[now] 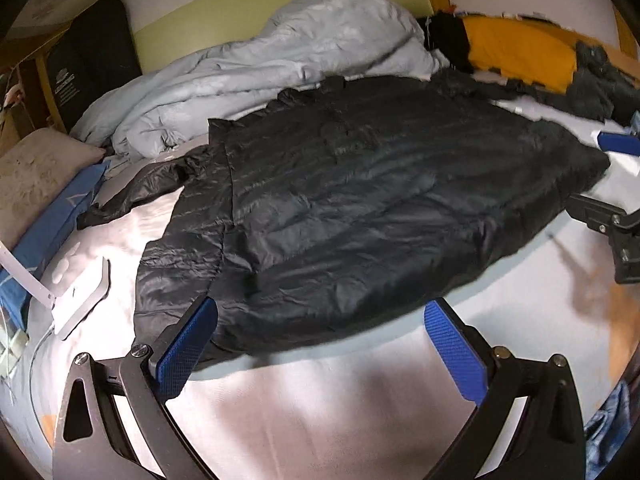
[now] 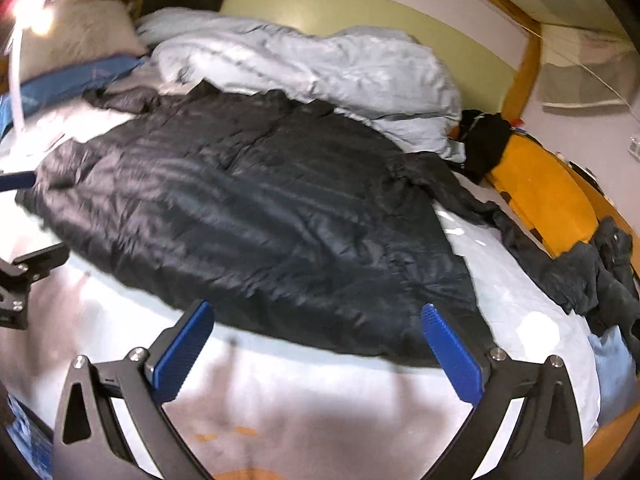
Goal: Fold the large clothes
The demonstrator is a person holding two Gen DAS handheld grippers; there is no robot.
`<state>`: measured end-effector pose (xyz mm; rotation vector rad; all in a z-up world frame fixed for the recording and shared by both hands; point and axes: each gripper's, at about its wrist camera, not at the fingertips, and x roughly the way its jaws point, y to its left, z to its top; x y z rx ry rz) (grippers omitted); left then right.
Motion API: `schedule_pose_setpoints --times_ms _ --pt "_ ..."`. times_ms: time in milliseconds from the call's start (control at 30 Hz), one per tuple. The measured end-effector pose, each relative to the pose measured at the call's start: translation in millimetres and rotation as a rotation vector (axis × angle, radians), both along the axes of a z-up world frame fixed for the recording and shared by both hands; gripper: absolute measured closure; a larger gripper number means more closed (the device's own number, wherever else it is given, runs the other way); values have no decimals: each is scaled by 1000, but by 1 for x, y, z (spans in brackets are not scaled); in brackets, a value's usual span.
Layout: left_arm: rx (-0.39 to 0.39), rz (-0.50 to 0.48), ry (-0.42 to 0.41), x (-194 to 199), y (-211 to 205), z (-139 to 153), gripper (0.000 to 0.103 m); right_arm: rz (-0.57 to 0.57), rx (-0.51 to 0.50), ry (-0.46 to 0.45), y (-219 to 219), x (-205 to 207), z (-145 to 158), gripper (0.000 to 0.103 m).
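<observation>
Your black jacket [image 1: 360, 200] lies spread out on the white sheet [image 1: 304, 408] of the bed, in the middle, with one sleeve [image 1: 132, 196] stretched out to the side. I judge the folding is at the start or very early: the body looks flat and smooth, but no clear fold is finished. Your left gripper [image 1: 320, 344] and your right gripper [image 2: 316, 348] are both spread wide and hold nothing, just at the near hem. I see no box or basket here, only a grey duvet [image 2: 320, 64] behind.
</observation>
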<state>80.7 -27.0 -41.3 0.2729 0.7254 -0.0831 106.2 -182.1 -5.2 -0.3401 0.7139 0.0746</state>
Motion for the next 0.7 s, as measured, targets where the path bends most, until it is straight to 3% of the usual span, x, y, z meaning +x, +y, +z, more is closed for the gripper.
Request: schedule_pose_setpoints --times_ms 167,333,500,700 --pt "24 17 64 11 0 -16 0 0 -115 30 12 2 -17 0" --pt "88 36 39 12 0 -23 0 -56 -153 72 6 12 -29 0" --pt "169 91 10 20 7 -24 0 -197 -179 52 -14 27 -31 0" --pt "98 227 46 40 43 -24 0 -303 -166 45 -36 37 -28 0"
